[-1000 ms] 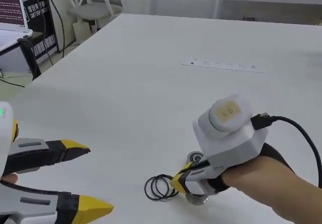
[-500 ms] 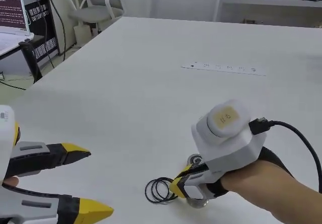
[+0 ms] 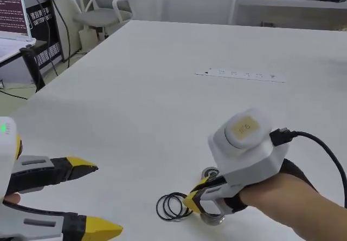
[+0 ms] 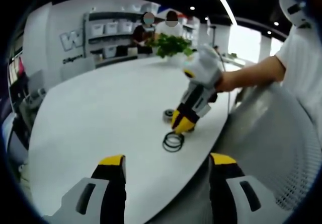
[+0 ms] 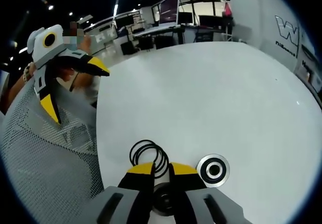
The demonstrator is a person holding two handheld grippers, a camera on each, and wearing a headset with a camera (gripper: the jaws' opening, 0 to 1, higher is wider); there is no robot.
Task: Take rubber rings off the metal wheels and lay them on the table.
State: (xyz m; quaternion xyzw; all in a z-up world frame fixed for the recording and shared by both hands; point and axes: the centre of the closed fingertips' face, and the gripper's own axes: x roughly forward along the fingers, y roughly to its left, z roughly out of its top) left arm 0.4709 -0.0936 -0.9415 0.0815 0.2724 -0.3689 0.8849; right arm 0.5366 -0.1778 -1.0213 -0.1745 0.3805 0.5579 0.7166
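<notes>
**Head view: right gripper holding low over the wheels, rings lying on the table**

Head view is showing almost no change from 1 second ago. The whole picture is sitting slightly lower in the frame, which is the camera moving, and the white power strip (image 3: 240, 74) is lying at the same spot on the white table (image 3: 162, 89). The right gripper (image 3: 191, 200) is still hovering low at the near edge, and its yellow tips are still reaching just beside the black rubber rings (image 3: 172, 206).

The rings are lying flat on the table as a small overlapping bunch, off the wheels. 1 metal wheel (image 3: 210, 172) is resting on the table just behind the right gripper. A 2nd wheel (image 3: 212, 217) is sitting underneath the gripper, partly covered by it.

Right gripper view is showing its jaws drawn nearly together, with the rings touching or just ahead of the tips; whether they are pinching a ring is not clear. The covered wheel is showing between the jaws lower down, and the other wheel is lying just to their right.

The left gripper (image 3: 100, 197) is staying at the lower left, well apart from the rings, with its jaws spread wide and holding nothing.
</notes>
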